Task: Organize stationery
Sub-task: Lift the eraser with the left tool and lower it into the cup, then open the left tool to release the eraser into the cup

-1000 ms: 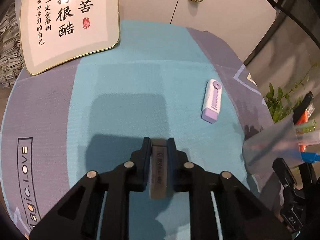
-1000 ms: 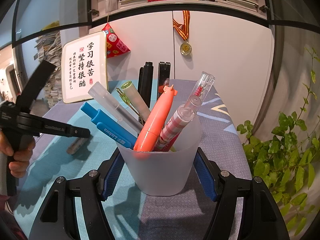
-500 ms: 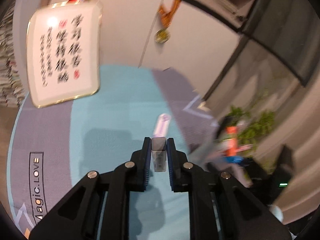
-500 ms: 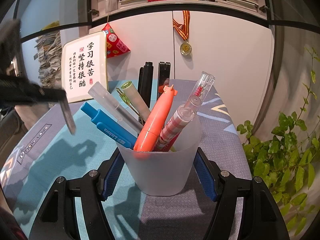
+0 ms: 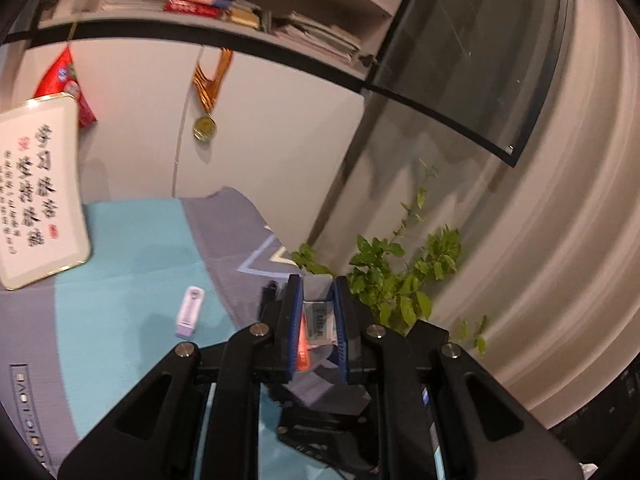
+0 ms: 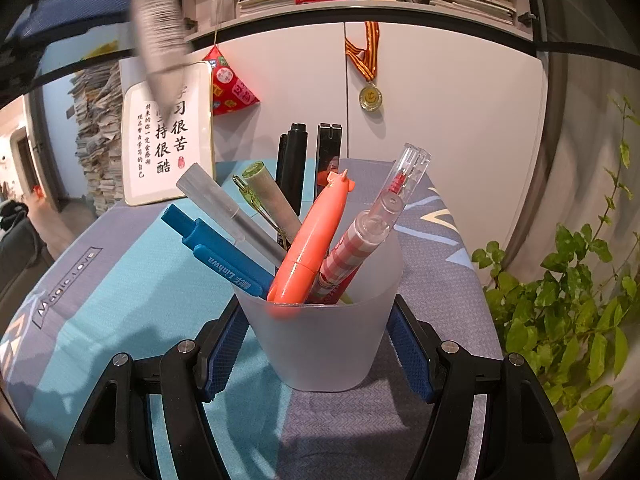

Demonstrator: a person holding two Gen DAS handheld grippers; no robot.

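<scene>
Only our right-wrist view shows the frosted cup [image 6: 324,344] of pens gripped in the right claw [image 6: 320,354]. Our left claw [image 5: 316,330] clamps a grey labelled eraser [image 5: 318,316]; a lilac correction tape [image 5: 189,312] lies to its left.

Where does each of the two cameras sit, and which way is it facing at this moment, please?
Left wrist view: sits on the left tongs, looking along them over the mat toward the cabinet; its black arms show, gripping a grey eraser.
Right wrist view: sits on the right tongs, facing the same wall; its blue pads clamp the frosted pen cup, and the left tongs blur in at top left.
Shared: the medal, the calligraphy plaque, the plant and the mat.
</scene>
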